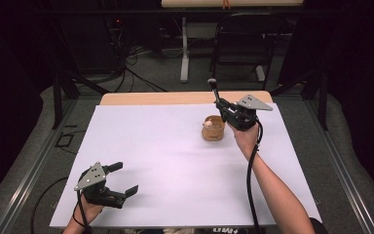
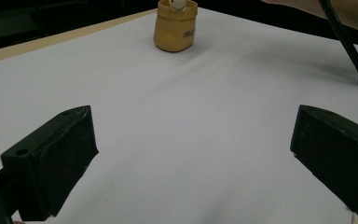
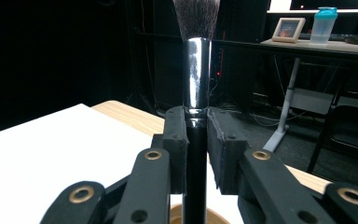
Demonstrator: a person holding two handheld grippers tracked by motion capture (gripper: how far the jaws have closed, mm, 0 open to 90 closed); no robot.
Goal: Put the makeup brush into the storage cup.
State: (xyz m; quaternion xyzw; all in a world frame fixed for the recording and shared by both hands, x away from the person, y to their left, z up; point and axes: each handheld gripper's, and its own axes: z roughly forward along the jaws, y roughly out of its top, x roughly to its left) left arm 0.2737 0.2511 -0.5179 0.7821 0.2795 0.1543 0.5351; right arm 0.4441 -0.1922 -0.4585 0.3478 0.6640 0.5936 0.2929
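The right claw is clamped on a makeup brush, held bristles-up just above the tan cup at two o'clock on the tabletop. A tilted brush could catch the rim and tip it. The left claw rests apart at seven o'clock.

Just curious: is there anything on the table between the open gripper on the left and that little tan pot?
Nothing: between the left gripper and the tan pot lies bare white table cover, as its own view shows.

Left hand-held gripper low, jaws wide apart, right hand-held gripper raised, jaws clamped together
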